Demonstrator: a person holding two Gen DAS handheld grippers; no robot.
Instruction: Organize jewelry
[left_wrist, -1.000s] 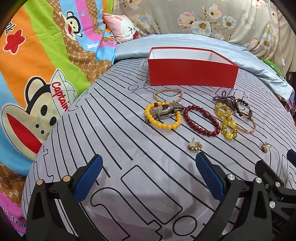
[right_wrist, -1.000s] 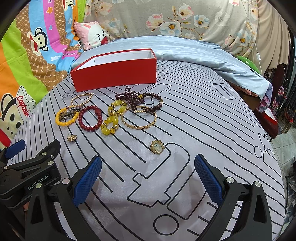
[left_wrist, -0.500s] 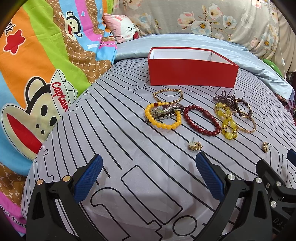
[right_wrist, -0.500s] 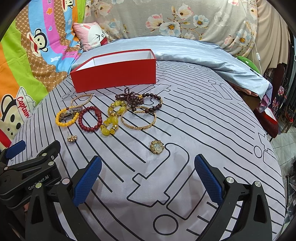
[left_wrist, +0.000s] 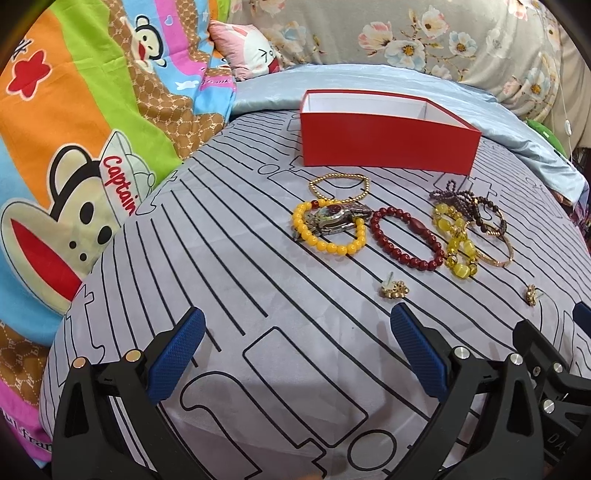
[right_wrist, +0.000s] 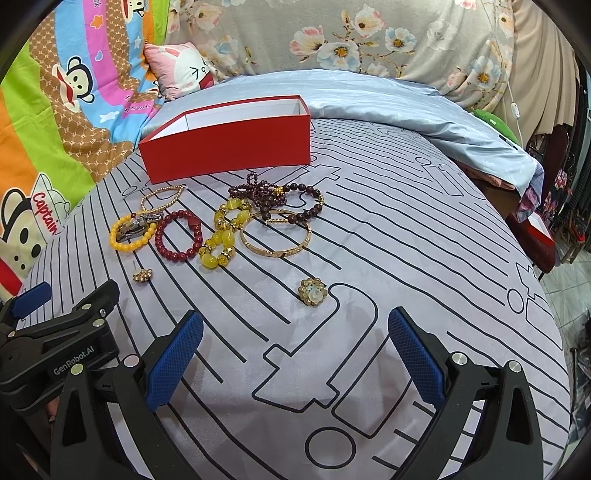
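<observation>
An open red box (left_wrist: 388, 142) (right_wrist: 229, 144) stands at the far side of the grey lined bedspread. In front of it lie a thin gold bead bracelet (left_wrist: 340, 188), a yellow bead bracelet (left_wrist: 328, 230) with a watch on it, a dark red bead bracelet (left_wrist: 406, 240) (right_wrist: 179, 240), a chunky yellow bracelet (right_wrist: 223, 238), a gold bangle (right_wrist: 275, 236) and dark brown beads (right_wrist: 273, 195). A gold earring (left_wrist: 395, 290) (right_wrist: 142, 275) and a flower brooch (right_wrist: 313, 291) lie nearer. My left gripper (left_wrist: 295, 354) and right gripper (right_wrist: 291, 350) are open and empty, short of the jewelry.
A colourful cartoon monkey blanket (left_wrist: 74, 147) lies at the left. A pale blue quilt (right_wrist: 369, 99) and floral pillows (right_wrist: 369, 33) lie behind the box. The bed's edge drops off at the right (right_wrist: 546, 295). My left gripper's body shows low left in the right wrist view (right_wrist: 55, 339).
</observation>
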